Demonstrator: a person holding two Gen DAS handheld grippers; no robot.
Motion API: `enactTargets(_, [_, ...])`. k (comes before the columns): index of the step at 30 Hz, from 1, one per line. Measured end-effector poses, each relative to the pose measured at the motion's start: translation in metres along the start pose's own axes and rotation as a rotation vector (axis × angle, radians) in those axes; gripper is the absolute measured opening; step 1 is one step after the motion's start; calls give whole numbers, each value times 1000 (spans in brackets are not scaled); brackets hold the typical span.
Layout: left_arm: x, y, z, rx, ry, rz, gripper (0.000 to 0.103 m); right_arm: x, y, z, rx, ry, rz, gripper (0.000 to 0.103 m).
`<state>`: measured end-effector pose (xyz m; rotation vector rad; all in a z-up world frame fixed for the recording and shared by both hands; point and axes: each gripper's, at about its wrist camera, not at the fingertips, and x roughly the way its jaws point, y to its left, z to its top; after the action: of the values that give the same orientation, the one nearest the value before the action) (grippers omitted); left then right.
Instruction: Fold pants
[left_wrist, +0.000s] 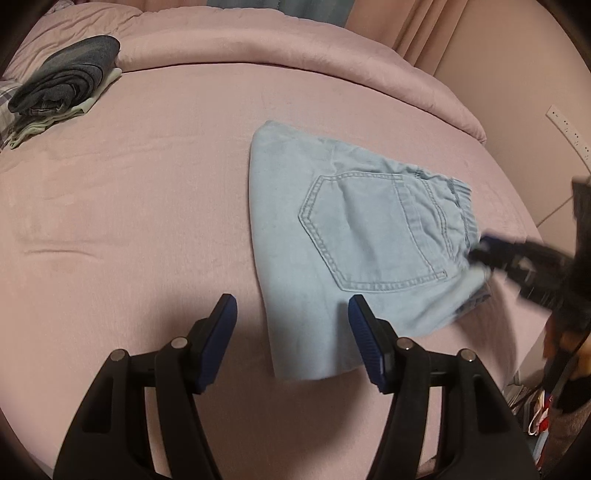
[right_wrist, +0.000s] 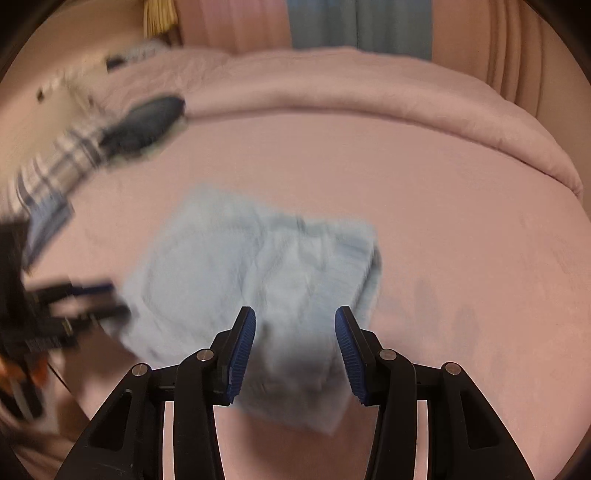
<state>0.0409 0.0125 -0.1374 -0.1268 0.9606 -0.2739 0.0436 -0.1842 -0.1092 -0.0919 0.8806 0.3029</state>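
The light-blue pants (left_wrist: 354, 243) lie folded into a compact stack near the bed's (left_wrist: 147, 184) right edge. Both the left tool (left_wrist: 291, 332) and right tool (right_wrist: 295, 350) are spread, pinching nothing. Folding looks finished; next likely calls for gripping the bundle's edges to move it.

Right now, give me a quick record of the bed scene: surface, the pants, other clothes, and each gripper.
surface: pink bed sheet
pants: light blue jeans, folded compact, back pocket up, lying flat
other clothes: dark folded pile at the far left corner
left gripper: open, holding nothing, near the jeans' edge
right gripper: open above the jeans' waistband end; view blurred
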Motion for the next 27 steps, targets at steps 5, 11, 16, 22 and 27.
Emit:
enactTargets(5, [5, 4, -1, -7, 14, 10, 63, 18, -8, -20, 38, 46, 1, 49])
enactTargets(11, [-4, 14, 0, -36, 1, 12, 64, 8, -25, -12, 145, 18, 90, 51])
enactTargets(16, [-7, 23, 5, -75, -4, -2, 67, 8, -50, -21, 335, -7, 224, 62])
enactTargets(22, [-2, 26, 11, -119, 14, -49, 74, 26, -83, -41, 607, 21, 403, 76])
enactTargets(27, [6, 27, 16, -146, 41, -85, 80, 32, -92, -52, 682, 34, 448, 76])
